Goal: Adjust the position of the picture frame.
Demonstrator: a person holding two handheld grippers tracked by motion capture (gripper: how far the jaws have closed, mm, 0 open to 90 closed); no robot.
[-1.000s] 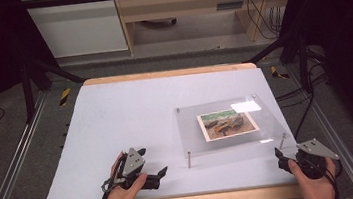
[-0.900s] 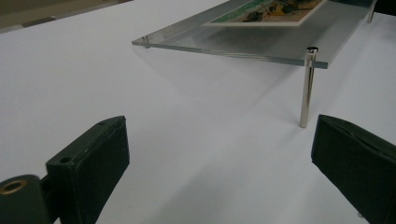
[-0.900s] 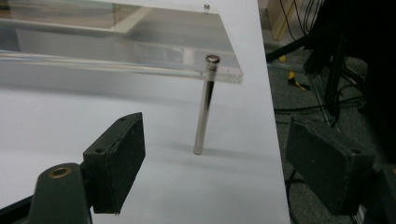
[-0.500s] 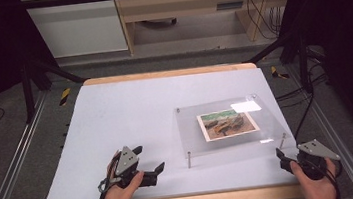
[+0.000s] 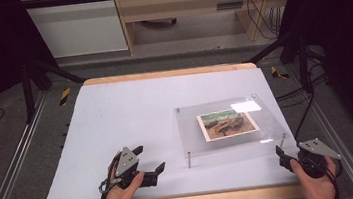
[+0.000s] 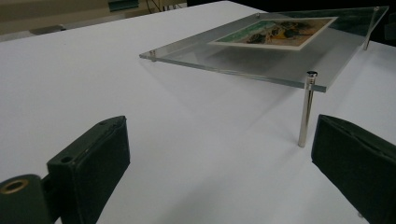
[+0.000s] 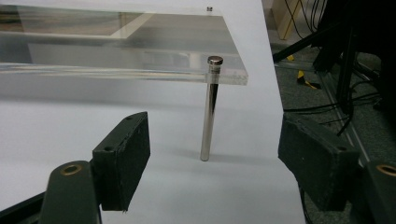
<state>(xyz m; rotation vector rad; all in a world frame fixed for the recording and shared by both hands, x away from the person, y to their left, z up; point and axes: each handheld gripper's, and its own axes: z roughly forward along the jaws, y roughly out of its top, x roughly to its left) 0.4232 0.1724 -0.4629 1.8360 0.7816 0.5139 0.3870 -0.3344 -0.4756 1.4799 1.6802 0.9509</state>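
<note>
I have both grippers low at the near edge of the desk (image 5: 115, 111), and what they face is the clear acrylic plate (image 5: 230, 146) that stands on four thin metal legs on the right half, with a printed picture (image 5: 227, 124) lying flat on top of it.

My right gripper (image 5: 292, 159) is the nearer one. Its fingers (image 7: 123, 156) stand wide apart and empty, and the plate's near right leg (image 7: 210, 107) rises upright just ahead, between them. That leg's long axis is vertical, so I judge a straight push forward would bring the fingers to either side of it.

My left gripper (image 5: 150, 164) sits on the desk to the left of the plate, fingers (image 6: 93, 158) also spread and holding nothing. The near left leg (image 6: 306, 109) lies ahead and off to the right of its line, close to the right finger, so I would have to swing that hand rightward to square up. The plate's long edge runs across the desk, left to right.

I can read no brand, label or writing; the picture shows brown shapes on a green and tan ground, too small to make out.
</note>
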